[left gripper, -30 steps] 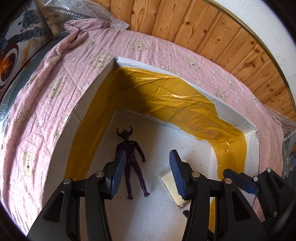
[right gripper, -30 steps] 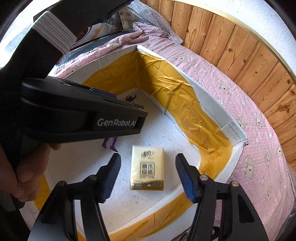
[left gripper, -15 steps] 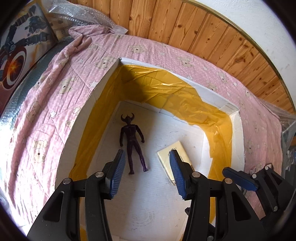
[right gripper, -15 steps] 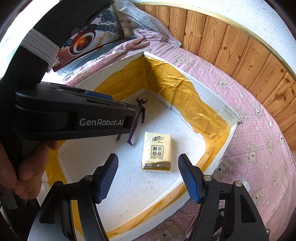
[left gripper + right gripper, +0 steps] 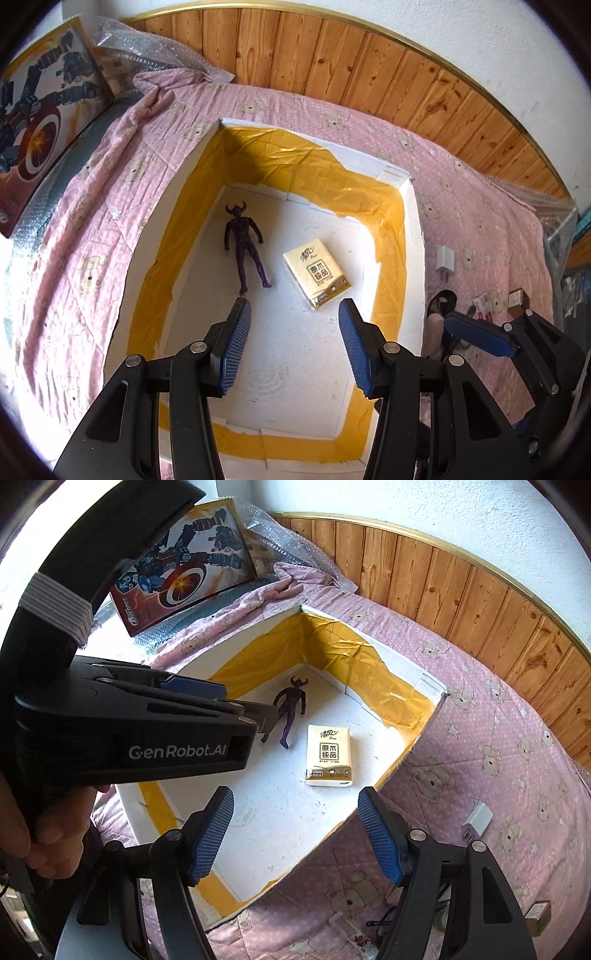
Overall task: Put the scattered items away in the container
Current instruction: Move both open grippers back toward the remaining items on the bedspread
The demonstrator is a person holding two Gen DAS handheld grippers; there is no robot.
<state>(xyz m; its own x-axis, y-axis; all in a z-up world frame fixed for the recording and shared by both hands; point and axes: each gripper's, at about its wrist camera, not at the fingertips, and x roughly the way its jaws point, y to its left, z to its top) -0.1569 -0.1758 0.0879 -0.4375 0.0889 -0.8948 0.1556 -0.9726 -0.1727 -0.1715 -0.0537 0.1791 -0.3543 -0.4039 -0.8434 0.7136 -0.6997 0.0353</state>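
Observation:
A white foam box (image 5: 413, 236) with yellow tape on its walls sits on a pink bedspread; it also shows in the right wrist view (image 5: 417, 738). Inside lie a dark purple horned figure (image 5: 244, 245) (image 5: 290, 710) and a yellow tissue pack (image 5: 316, 272) (image 5: 329, 756). My left gripper (image 5: 293, 347) is open and empty above the box's near end. My right gripper (image 5: 295, 834) is open and empty above the box's near rim. A white charger plug (image 5: 445, 260) (image 5: 478, 818) lies on the bedspread right of the box.
Small cards and a little box (image 5: 515, 297) lie on the pink bedspread (image 5: 92, 206) at the right, with a dark cable (image 5: 441, 299) beside the box. A superhero picture box (image 5: 184, 579) leans at the back left. A wood-panelled wall (image 5: 369, 77) runs behind the bed.
Both grippers have risen and pulled back from the box, so more of it and the bedspread shows. The figure and tissue pack stay lying inside.

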